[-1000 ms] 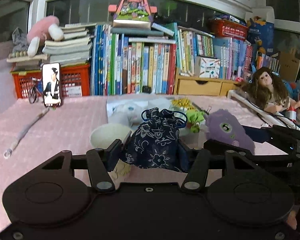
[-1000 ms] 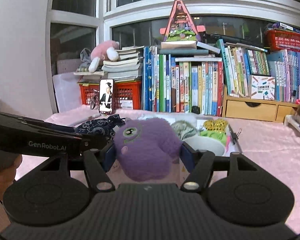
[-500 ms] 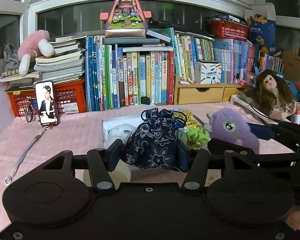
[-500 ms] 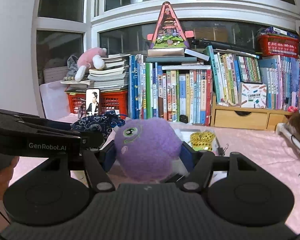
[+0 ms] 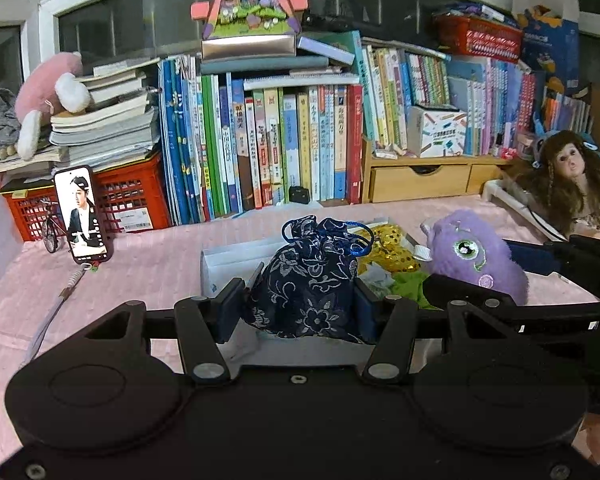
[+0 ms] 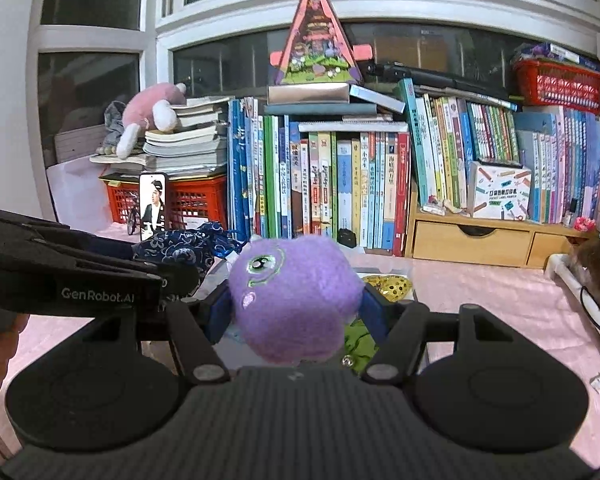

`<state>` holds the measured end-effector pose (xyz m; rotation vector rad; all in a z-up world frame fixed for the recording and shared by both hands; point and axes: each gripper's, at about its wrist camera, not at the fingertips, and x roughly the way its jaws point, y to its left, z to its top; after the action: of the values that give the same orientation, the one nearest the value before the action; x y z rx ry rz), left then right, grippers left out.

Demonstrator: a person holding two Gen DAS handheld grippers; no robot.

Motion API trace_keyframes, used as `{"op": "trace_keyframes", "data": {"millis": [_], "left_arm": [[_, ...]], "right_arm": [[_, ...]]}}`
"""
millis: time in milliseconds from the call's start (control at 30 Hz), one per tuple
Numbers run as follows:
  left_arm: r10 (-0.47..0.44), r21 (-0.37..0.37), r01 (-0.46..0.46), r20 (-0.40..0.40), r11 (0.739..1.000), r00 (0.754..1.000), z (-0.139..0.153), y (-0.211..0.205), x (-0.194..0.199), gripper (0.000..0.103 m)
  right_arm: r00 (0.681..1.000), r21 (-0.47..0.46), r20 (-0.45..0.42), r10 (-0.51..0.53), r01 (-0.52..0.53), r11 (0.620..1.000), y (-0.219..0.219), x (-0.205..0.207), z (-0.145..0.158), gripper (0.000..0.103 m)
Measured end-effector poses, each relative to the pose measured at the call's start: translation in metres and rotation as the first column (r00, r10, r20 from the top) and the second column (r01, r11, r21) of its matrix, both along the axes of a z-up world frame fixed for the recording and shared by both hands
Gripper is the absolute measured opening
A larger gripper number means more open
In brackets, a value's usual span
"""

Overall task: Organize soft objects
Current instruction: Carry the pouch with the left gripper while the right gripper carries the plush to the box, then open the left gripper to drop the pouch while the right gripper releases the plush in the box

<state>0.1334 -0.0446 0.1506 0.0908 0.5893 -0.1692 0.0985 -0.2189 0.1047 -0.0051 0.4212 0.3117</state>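
My left gripper (image 5: 298,308) is shut on a dark blue flowered drawstring pouch (image 5: 312,280) and holds it above the pink table. My right gripper (image 6: 296,312) is shut on a purple one-eyed plush toy (image 6: 292,296), also lifted. The plush shows in the left wrist view (image 5: 476,256) to the right of the pouch, and the pouch shows in the right wrist view (image 6: 180,248) at the left. Below them a white box (image 5: 236,256) holds a gold sequin piece (image 5: 388,248) and a green soft item (image 5: 408,284).
A row of books (image 5: 292,140) and a wooden drawer unit (image 5: 420,176) line the back. A phone on a stand (image 5: 82,212) and a red crate (image 5: 128,200) stand at the left. A doll (image 5: 568,184) lies at the right. A pink plush (image 5: 48,96) sits on stacked books.
Both grippers have risen with their loads. The pouch and the plush are higher above the box, and the bowl below the pouch is out of sight.
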Motion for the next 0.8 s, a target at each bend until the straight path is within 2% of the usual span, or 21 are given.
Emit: {"op": "trace_keyframes", "data": {"millis": [133,300,500,667,800], "left_arm": [[0.014,0.019,-0.013,-0.035,1.0,0.999,0.0,-0.004,0.025,0.053],[0.02,-0.014,-0.022,-0.103,1.0,0.994,0.0,-0.002,0.052,0.053],[0.031,-0.056,-0.044,-0.205,0.997,0.978,-0.001,0.005,0.099,0.053],[0.067,-0.06,-0.085,-0.257,0.995,0.964,-0.007,0.01,0.135,0.053],[0.103,-0.035,-0.118,-0.296,0.992,0.95,-0.02,0.013,0.161,0.053]], "right_arm": [[0.999,-0.017,-0.032,-0.005,0.005,1.0,0.001,0.021,0.001,0.068],[0.997,-0.026,-0.077,-0.002,0.0,1.0,0.0,0.044,0.004,0.068],[0.989,-0.013,-0.147,-0.001,-0.001,1.0,-0.003,0.079,0.008,0.068],[0.979,-0.008,-0.205,-0.005,0.003,1.0,-0.003,0.108,0.006,0.068],[0.968,-0.002,-0.251,-0.013,0.013,1.0,-0.003,0.129,-0.004,0.068]]}}
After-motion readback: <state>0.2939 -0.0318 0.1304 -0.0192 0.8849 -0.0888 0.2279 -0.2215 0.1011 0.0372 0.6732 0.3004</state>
